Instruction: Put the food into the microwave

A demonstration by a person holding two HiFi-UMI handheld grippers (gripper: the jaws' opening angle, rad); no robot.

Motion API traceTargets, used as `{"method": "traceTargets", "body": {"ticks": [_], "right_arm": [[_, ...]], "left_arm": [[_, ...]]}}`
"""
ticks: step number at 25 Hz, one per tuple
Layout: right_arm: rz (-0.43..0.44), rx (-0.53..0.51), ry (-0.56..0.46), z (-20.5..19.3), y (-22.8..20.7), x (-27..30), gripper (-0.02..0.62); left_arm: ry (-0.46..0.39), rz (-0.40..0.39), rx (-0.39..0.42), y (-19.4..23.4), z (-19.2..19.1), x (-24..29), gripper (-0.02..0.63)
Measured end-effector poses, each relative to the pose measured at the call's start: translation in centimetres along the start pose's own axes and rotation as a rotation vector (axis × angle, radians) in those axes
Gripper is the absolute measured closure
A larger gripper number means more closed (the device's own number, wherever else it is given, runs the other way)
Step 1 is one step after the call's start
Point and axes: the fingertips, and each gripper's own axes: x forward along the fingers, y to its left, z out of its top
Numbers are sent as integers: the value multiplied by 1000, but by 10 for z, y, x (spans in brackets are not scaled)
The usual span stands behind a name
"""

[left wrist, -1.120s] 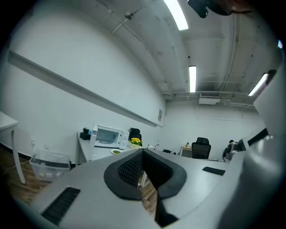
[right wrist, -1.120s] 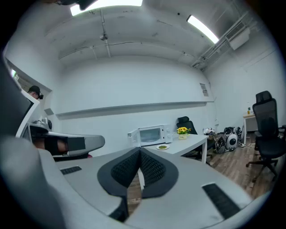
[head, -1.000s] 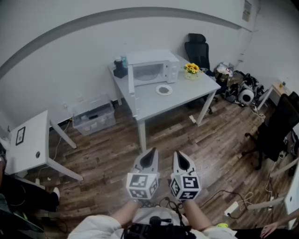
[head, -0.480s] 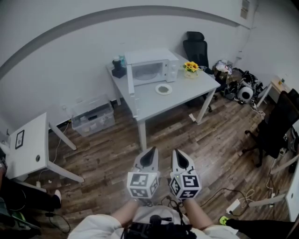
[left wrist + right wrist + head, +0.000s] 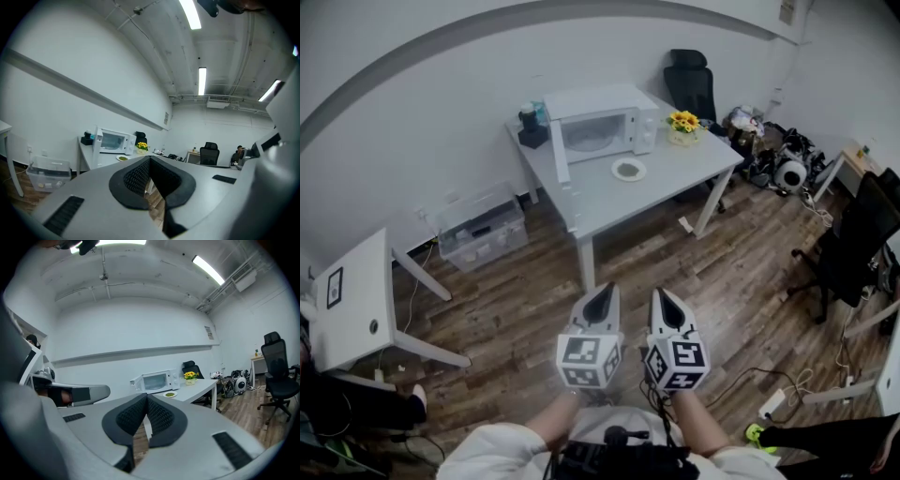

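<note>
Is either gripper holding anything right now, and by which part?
Nothing is held. The left gripper and right gripper are both shut and empty; the plate of food sits on the table.

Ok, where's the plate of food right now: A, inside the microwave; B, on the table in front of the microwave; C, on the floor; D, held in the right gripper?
B: the plate lies on the table, just in front of the microwave.

A plate (image 5: 616, 171) and microwave (image 5: 605, 127) on a grey table (image 5: 666, 192)
The white plate holds greenish food (image 5: 629, 170) and lies flat just before the white microwave, whose door (image 5: 559, 150) stands open.
</note>
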Motion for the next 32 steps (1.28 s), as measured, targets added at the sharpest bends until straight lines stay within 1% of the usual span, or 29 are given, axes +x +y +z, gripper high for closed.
{"method": "traceTargets", "body": {"ticks": [5,11,16,28,32], "right_arm": [[-20,12,14,0,-8,17,573],[-13,6,10,5,-18,44,574],[13,3,12,9,-29,71,573],[58,-14,16,43,-90,141,573],[78,-16,19,52,-108,163,574]], "left_arm": [[27,-11,2,6,-6,15,597],[23,0,6,15,-1,41,597],[25,20,4,21,1,70,597],[12,52,17,11,24,163,597],[16,74,17,11,27,190,597]]}}
